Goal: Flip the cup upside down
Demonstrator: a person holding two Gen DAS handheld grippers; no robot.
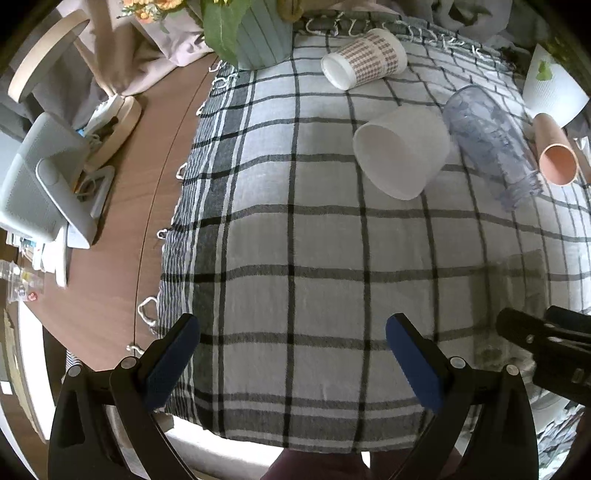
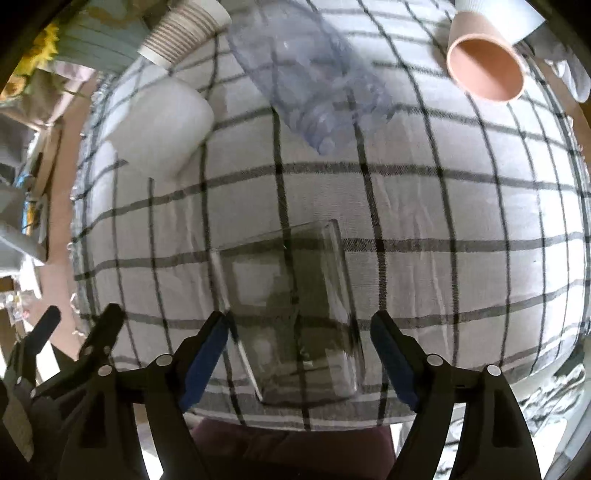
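Landmark: checked cloth (image 1: 295,236), grey-white with black lines, spread on a brown wooden table (image 1: 122,229).
Task's thing: a clear square glass cup (image 2: 291,314) lies on the near part of the checked cloth; its exact pose is hard to tell through the glass. In the left wrist view it shows only faintly at the cloth's right side (image 1: 524,280).
Right claw (image 2: 299,354): spread wide, one blue pad on each side of the clear glass cup; whether the left pad touches the glass I cannot tell, and the right pad stands apart from it.
Left claw (image 1: 291,358): spread wide above the near edge of the checked cloth, nothing between its pads.
White cup (image 1: 400,153): on its side near the middle of the cloth's far half.
Patterned paper cup (image 1: 364,57): on its side at the cloth's far edge.
Clear bluish bottle (image 1: 491,144): lying on the cloth just right of the white cup.
Pink paper cup (image 1: 554,151): on its side at the cloth's right edge, its open mouth towards the cameras.
Pale green ribbed pot (image 1: 260,35): at the cloth's far left corner.
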